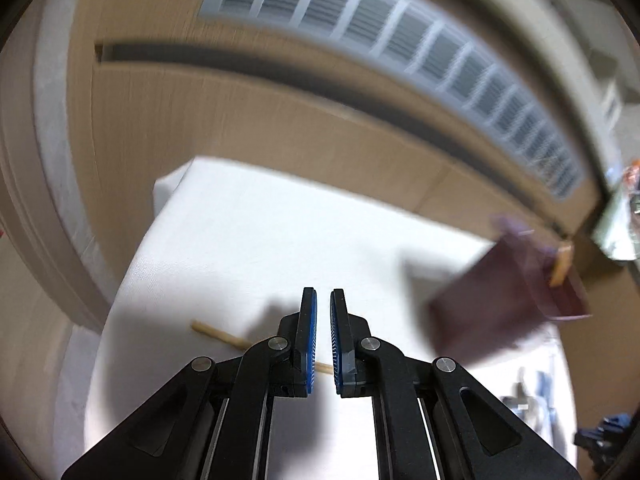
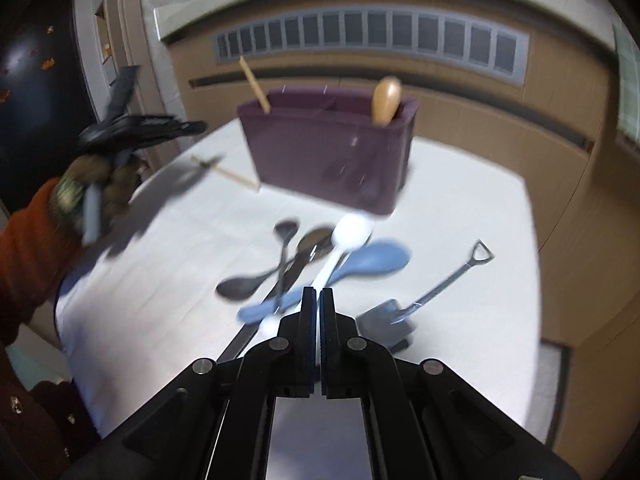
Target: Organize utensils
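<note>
My right gripper [image 2: 318,292] is shut on the thin handle of a white spoon [image 2: 352,232], whose bowl hangs over the pile of utensils. A purple container [image 2: 328,152] stands at the back of the white table and holds a wooden chopstick [image 2: 256,88] and a wooden spoon [image 2: 386,100]. My left gripper [image 1: 323,292] is shut with nothing between its blue pads. Just beyond and under its fingers a second chopstick [image 1: 224,336] lies on the cloth. From the right wrist view the left gripper [image 2: 196,126] hovers above that chopstick [image 2: 236,176].
On the table [image 2: 460,208] lie a blue spoon [image 2: 372,260], two black spoons [image 2: 240,286], a metal spoon [image 2: 316,240] and a shovel-shaped metal spoon [image 2: 440,284]. A gloved hand [image 2: 92,184] with an orange sleeve holds the left gripper. A wooden cabinet with a vent grille stands behind.
</note>
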### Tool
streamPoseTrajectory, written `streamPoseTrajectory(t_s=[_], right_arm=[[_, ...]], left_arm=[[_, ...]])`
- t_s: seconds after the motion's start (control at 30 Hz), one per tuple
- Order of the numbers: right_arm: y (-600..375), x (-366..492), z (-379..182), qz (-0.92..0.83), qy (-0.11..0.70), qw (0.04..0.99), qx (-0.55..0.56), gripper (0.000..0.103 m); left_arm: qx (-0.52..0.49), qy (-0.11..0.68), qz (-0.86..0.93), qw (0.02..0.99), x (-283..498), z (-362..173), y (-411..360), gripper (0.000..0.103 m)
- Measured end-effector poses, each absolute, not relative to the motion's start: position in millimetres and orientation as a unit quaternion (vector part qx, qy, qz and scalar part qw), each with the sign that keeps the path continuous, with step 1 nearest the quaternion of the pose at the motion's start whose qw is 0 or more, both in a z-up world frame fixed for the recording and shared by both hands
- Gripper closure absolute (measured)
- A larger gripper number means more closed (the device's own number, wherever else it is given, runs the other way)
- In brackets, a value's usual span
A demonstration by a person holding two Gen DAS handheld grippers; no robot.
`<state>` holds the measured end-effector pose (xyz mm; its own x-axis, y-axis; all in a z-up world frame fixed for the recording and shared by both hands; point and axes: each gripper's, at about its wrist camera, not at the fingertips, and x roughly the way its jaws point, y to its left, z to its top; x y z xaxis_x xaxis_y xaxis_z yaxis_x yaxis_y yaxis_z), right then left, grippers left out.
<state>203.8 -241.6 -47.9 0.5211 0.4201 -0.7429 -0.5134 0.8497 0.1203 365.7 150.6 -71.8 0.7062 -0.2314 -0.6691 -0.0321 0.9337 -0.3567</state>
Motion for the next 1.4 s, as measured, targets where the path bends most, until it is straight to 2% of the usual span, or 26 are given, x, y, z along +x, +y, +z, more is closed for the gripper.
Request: streamPoseTrajectory(t_s=[0.17,0.2,0.23,0.5,0.63,0.7,0.87,1.03,1.2,1.27,1.3,1.33,1.4], right_arm=[[-256,202,-45,0.229,0.406,0.883,-0.052,0.087],[-260,204,-46,0.209,0.408,0.887,-0.058,0.080],[-265,208,-48,0.185,0.411,0.890,-0.062,0.076],[-308,254,-76,0.117,0.456,0.882,0.029,0.076],[-305,283,-87,0.082,0.478,0.874,0.030,0.076],[-297,288,-85,0.073,0.473,0.878,0.004,0.076],[-288,290,-88,0.066,0.471,0.880,-0.011,0.063],[-287,293,-87,0.091,0.486,0.869,0.002,0.044],[-280,287,-88,0.102,0.477,0.872,-0.040,0.045],[-282,282,-87,0.098,0.472,0.875,-0.041,0.052],[-286,279,-84,0.093,0.465,0.880,-0.035,0.062],[-290,278,-82,0.086,0.460,0.883,-0.027,0.066],[-298,277,-80,0.061,0.454,0.889,-0.015,0.066]], left_arm=[[-0.186,0.432,-0.094,0.877,375,-93,155,0.096],[-0.179,0.444,-0.105,0.872,369,-93,152,0.096],[-0.166,0.446,-0.109,0.873,361,-92,149,0.095],[-0.111,0.497,-0.179,0.842,271,-89,113,0.094],[-0.052,0.501,-0.216,0.836,236,-82,84,0.086],[-0.020,0.499,-0.228,0.836,223,-79,73,0.086],[0.110,0.454,-0.255,0.847,190,-62,54,0.086],[0.217,0.461,-0.303,0.806,165,-64,44,0.086],[0.286,0.452,-0.279,0.797,161,-70,33,0.085],[0.266,0.453,-0.256,0.812,176,-70,33,0.083],[0.257,0.454,-0.244,0.817,184,-71,33,0.083],[0.246,0.455,-0.220,0.827,194,-71,34,0.083],[0.214,0.450,-0.178,0.848,214,-70,40,0.083]])
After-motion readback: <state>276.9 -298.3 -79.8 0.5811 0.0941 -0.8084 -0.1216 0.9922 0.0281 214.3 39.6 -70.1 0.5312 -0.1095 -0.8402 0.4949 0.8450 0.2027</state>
